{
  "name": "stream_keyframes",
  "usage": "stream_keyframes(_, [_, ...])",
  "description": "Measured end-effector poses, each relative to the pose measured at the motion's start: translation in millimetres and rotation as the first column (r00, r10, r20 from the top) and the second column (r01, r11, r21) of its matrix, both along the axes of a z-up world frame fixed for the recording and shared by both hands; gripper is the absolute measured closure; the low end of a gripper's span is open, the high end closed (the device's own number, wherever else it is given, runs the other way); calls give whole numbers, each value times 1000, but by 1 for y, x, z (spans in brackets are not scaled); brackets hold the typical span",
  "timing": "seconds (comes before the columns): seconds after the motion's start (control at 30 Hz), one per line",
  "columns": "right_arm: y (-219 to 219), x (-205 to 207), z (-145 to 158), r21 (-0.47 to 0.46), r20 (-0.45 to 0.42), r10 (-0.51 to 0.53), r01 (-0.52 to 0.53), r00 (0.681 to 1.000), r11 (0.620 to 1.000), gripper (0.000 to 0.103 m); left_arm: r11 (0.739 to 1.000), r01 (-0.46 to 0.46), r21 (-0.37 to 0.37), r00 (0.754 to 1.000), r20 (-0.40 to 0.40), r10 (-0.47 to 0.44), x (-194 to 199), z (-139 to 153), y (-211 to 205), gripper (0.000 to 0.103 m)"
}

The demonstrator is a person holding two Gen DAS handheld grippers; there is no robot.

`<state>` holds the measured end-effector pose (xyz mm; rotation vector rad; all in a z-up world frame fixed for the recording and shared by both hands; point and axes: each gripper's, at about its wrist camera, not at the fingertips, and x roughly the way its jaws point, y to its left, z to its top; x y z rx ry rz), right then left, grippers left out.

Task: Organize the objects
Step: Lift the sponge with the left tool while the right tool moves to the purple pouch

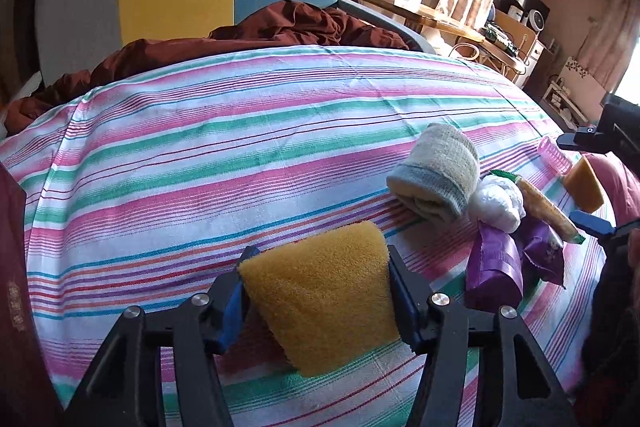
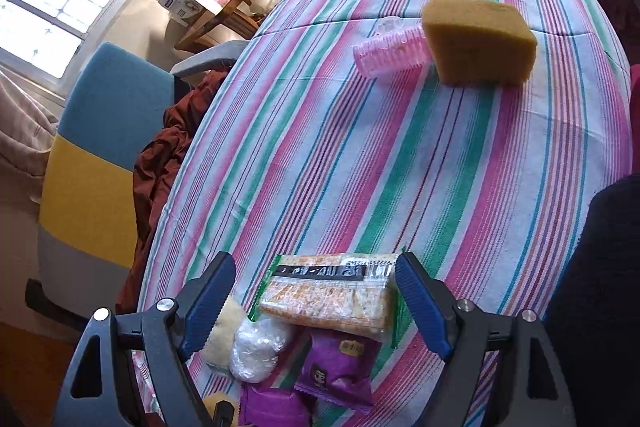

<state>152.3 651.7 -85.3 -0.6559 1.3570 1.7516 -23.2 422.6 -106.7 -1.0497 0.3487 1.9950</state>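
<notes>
Yellow sponge (image 1: 320, 291) is being pinched by left gripper (image 1: 316, 291); cracker packet (image 2: 328, 297) is lying crosswise between spread right gripper (image 2: 316, 291) fingers, lower centre.

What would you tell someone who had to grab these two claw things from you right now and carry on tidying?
Left gripper: shut on a yellow sponge, above the striped cloth.
Right gripper: open, jaws either side of the cracker packet, not yet closed.
Beneath it lie a white bag and purple snack packs; a rolled towel lies beside the pile.
Far side: second sponge touching a pink roller.
Left: place the held sponge, sort the pile.
</notes>
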Motion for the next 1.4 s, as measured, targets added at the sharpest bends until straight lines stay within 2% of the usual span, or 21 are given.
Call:
stream_keyframes(0.13, [0,-1,1,11,19,-5,5,1000,1000,19,1000,21,-21,1000,-16,-21,-2,-2,7,39])
stream_keyframes(0.2, [-5,-3,15,85,19,0,-1,1000,996,19,999,24,-25,999,-23,-24,-3,-4,10,38])
stream_keyframes(0.3, [-15,-20,32,157,-70,137,-125,988,980,19,999,24,-23,999,-26,-24,-3,-4,11,38])
stream_keyframes(0.37, [-21,-41,30,134,-81,262,-250,962,959,19,999,24,-21,999,-25,-24,-3,-4,11,39])
stream_keyframes(0.43, [-25,-56,21,78,-87,339,-332,937,940,20,1000,22,-16,1000,-17,-22,-3,-2,9,43])
stream_keyframes(0.6, [-33,-72,6,-11,-93,423,-426,901,905,22,999,-24,-39,1000,-9,24,2,3,-7,47])
stream_keyframes(0.73, [-43,-80,8,4,-67,476,-477,877,879,22,998,-52,-22,998,-23,52,13,3,-34,46])
stream_keyframes(0.87, [-56,-92,13,40,-32,546,-545,837,838,23,999,-40,-25,997,-60,39,18,0,-35,44])
stream_keyframes(1.0, [-63,-105,12,55,38,575,-576,817,815,23,999,-26,-36,997,-78,23,18,-5,-29,42])
stream_keyframes(1.17, [-59,-103,10,53,43,569,-570,821,820,25,999,-22,-45,995,-103,17,21,-7,-28,41])
stream_keyframes(1.4, [-59,-105,11,54,45,586,-588,809,807,26,999,-19,-43,994,-109,14,21,-8,-30,40])
